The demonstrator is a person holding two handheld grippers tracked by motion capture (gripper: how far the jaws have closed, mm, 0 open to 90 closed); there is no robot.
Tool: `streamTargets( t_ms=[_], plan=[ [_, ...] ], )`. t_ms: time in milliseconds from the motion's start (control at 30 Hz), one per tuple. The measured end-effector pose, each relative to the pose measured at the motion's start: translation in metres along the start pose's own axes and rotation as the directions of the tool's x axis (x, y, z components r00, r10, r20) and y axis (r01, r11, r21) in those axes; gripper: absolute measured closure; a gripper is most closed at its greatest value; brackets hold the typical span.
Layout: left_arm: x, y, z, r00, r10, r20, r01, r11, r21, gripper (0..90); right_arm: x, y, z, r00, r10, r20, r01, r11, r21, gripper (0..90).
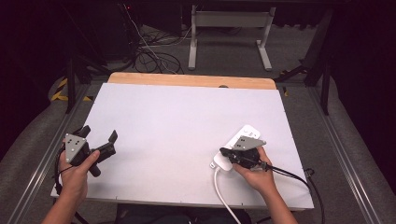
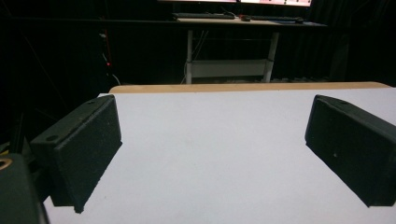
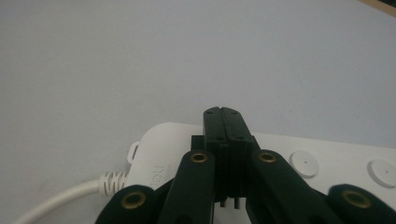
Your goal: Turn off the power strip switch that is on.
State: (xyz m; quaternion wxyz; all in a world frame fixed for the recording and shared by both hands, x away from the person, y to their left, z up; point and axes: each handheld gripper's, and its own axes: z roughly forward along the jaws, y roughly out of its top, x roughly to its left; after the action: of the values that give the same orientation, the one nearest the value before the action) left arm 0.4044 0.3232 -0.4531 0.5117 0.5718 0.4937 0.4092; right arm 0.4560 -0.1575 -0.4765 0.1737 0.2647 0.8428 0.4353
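Here right gripper (image 3: 222,112) (closed) over power strip (image 3: 327,161).

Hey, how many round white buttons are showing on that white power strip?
2: one round white button beside the shut right gripper, another near the frame's right edge, both on the white plastic power strip. The gripper may hide more.

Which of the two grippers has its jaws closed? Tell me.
The right gripper, over the white power strip: in its own view the two black jaws meet flat together. The left gripper has its jaws spread wide over the bare table.
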Motion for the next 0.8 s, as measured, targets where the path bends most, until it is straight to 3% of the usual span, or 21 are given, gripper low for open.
streamTargets(
  t_ms=[200,567,800],
  plan=[
    [0.0007,-0.0002,-0.0005,1.0,-0.005,-0.001,0.005,1.0,0.0,4.3,0.0008,-0.0004,0.0001,1.0,-0.004,0.006,0.004,1.0,-0.003,90.0],
    [0.0007,-0.0008,-0.0002,0.9999,-0.009,-0.003,0.009,0.9999,0.004,4.3,0.0002,0.001,0.0002,0.9988,0.048,0.006,-0.048,0.999,0.01,90.0],
    [0.0013,-0.0009,-0.0001,0.9999,-0.009,-0.006,0.009,0.9999,0.006,4.3,0.002,0.0036,0.0006,0.9993,0.033,0.019,-0.033,0.999,0.027,90.0]
  ],
)
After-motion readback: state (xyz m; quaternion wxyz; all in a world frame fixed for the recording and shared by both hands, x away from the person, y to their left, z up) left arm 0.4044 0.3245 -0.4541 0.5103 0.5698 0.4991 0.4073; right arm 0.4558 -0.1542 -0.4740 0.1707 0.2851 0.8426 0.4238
